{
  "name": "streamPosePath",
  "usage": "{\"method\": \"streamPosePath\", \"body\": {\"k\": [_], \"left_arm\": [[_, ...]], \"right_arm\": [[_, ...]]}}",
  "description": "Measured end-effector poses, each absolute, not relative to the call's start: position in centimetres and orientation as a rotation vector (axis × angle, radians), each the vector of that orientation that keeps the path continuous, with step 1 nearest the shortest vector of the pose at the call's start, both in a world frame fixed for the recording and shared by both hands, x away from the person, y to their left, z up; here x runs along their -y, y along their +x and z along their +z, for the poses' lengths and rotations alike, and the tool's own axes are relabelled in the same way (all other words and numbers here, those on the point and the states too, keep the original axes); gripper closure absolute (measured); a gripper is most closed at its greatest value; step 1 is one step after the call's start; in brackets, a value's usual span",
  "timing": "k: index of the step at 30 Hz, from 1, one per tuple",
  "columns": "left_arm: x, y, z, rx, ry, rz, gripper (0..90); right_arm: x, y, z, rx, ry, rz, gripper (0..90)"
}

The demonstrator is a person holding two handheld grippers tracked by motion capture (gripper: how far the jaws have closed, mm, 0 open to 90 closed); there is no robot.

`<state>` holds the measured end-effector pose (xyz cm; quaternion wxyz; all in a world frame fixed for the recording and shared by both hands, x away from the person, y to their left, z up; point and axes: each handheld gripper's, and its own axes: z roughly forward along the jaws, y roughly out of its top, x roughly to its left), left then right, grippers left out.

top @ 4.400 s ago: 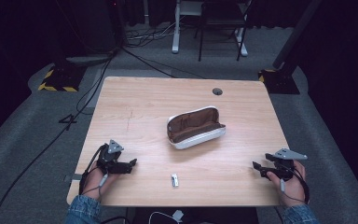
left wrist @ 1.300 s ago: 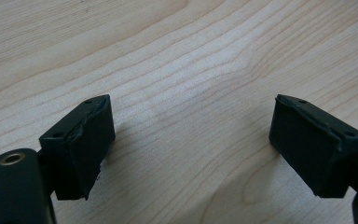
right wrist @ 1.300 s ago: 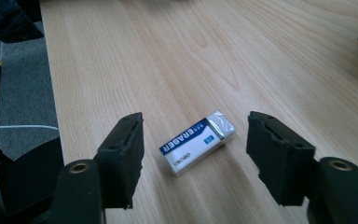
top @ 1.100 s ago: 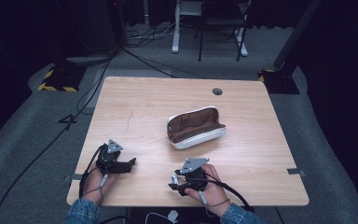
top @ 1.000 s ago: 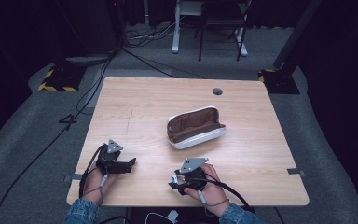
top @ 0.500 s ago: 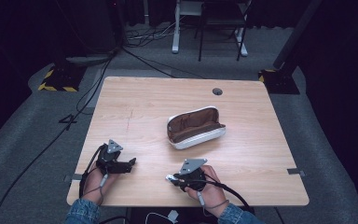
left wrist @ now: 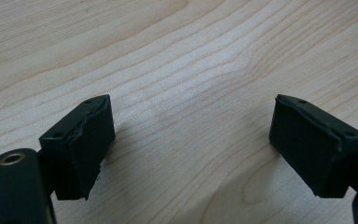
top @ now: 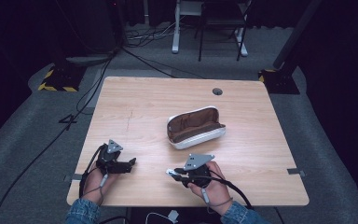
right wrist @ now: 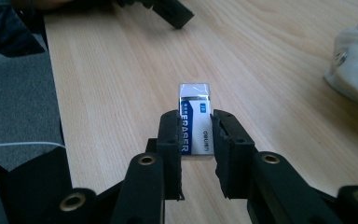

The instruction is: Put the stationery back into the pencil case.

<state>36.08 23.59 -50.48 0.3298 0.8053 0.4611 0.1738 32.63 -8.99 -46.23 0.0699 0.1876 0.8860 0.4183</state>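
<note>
Firmly clamped — right hand-held gripper (right wrist: 196, 133) on eraser (right wrist: 195, 122) — above table (right wrist: 270, 60).

The black two-jaw left gripper (top: 131, 163) sits at the lower left of the high view, jaws spread wide. The black two-jaw right gripper (top: 171, 172), lower centre, is clamped on a small white eraser (right wrist: 195, 122).

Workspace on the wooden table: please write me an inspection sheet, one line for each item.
Surface: wooden table, with a round grommet hole.
Job's things: eraser; open pencil case, lying mid-table.
Clutter: nothing seen.
Grippers: right gripper, jaws shut on the eraser; left gripper, jaws open, nothing between them.
Cables: one trails from each gripper; more lie on the floor.
Surroundings: grey floor, dark room, a chair beyond the table.
</note>
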Motion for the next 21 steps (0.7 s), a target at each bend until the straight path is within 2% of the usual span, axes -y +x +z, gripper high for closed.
{"method": "streamPosePath", "body": {"k": [21], "left_arm": [[-23.5,36.3,-50.5,-1.212,2.100,0.458,14.5]], "right_arm": [[11.6,34.9,-41.8,-2.527,0.650,1.335,73.6]]}}
